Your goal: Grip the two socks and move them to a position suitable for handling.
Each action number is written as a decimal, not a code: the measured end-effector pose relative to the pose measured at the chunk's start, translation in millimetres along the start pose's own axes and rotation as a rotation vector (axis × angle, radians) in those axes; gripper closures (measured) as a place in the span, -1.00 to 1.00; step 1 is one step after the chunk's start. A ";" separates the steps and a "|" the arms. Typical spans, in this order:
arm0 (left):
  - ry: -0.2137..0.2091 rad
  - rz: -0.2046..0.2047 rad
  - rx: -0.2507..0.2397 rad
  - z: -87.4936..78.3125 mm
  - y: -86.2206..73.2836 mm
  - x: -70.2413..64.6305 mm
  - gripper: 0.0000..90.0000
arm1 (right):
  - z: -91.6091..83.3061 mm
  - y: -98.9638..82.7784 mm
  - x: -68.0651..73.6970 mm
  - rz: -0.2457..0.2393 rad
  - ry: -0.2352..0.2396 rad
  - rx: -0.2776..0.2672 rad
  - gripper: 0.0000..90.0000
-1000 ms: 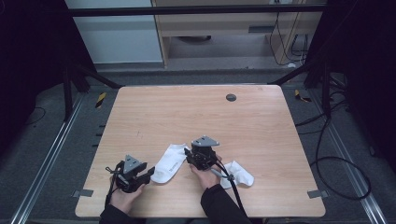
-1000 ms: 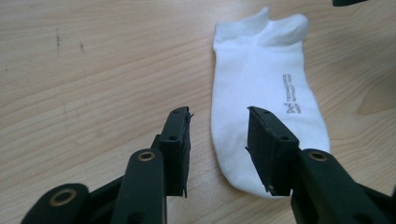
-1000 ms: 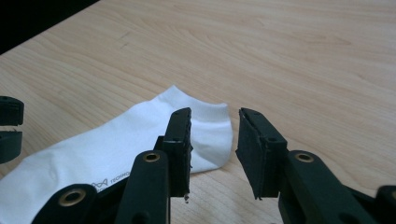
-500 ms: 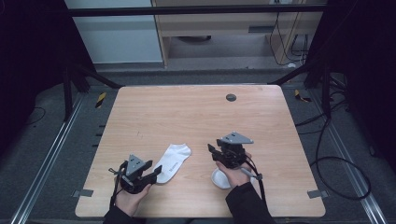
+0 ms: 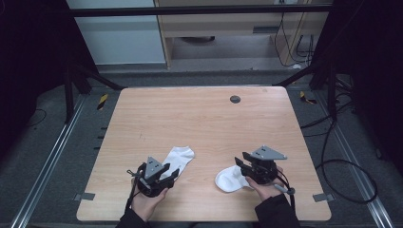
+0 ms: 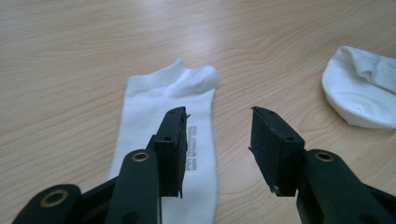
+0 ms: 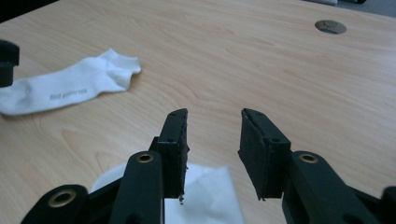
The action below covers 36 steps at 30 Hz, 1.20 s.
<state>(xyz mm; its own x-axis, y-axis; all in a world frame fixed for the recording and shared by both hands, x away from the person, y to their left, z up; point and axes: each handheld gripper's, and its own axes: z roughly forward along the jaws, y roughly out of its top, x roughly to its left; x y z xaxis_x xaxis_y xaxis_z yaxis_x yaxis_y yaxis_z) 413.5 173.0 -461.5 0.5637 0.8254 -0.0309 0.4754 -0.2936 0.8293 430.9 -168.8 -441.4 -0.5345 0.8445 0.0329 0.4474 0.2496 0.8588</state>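
Two white socks lie on the wooden table [image 5: 199, 118]. One sock lies flat [image 5: 178, 157] [image 6: 166, 140] [image 7: 70, 88] near the front left, with grey lettering on it. My left gripper [image 5: 165, 174] [image 6: 217, 140] hovers open over its near end, nothing between the jaws. The other sock [image 5: 230, 179] [image 6: 362, 88] [image 7: 205, 196] is bunched up at the front right. My right gripper [image 5: 243, 163] [image 7: 214, 144] is open just above it, holding nothing.
A round dark grommet [image 5: 235, 99] [image 7: 330, 26] sits in the table's far middle. Black frame posts and cables stand around the table. A cabinet is beyond the far edge.
My right gripper has moved from the table's middle to the front right and dragged the second sock along, which now lies bunched. The left gripper shifted slightly right.
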 end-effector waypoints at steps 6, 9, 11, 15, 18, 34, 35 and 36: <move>-0.035 0.035 0.008 14.2 6.4 -22.7 0.25 | -17.5 -22.9 -6.8 0.004 0.008 0.020 0.44; -0.048 0.059 0.008 21.1 10.0 -34.9 0.25 | -19.0 -28.6 -8.3 0.003 0.024 0.026 0.44; -0.060 0.067 0.010 26.1 12.3 -43.0 0.26 | -17.6 -32.3 -8.0 -0.003 0.041 0.045 0.44; -0.083 0.088 0.024 38.3 14.6 -58.9 0.27 | -15.6 -37.3 -6.3 -0.002 0.055 0.065 0.44; -0.097 0.096 0.031 46.2 15.8 -68.6 0.26 | -12.7 -43.8 -5.0 -0.003 0.063 0.099 0.45; -0.128 0.109 0.122 82.7 8.7 -101.1 0.28 | -3.9 -57.5 -3.5 -0.017 0.096 0.177 0.45; -0.129 0.107 0.126 84.0 7.8 -100.6 0.28 | -3.4 -58.0 -2.9 -0.015 0.097 0.183 0.46; -0.129 0.105 0.130 84.7 7.4 -100.3 0.34 | -1.7 -59.1 -1.3 -0.024 0.097 0.202 0.48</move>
<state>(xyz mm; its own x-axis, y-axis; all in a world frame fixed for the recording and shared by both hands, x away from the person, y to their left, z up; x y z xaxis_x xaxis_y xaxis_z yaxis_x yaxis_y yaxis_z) 417.6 47.2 -499.5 0.6930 0.7205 -0.0261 0.4874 -0.4416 0.7533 403.9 -185.5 -491.3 -0.6084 0.7905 0.0712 0.5634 0.3669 0.7403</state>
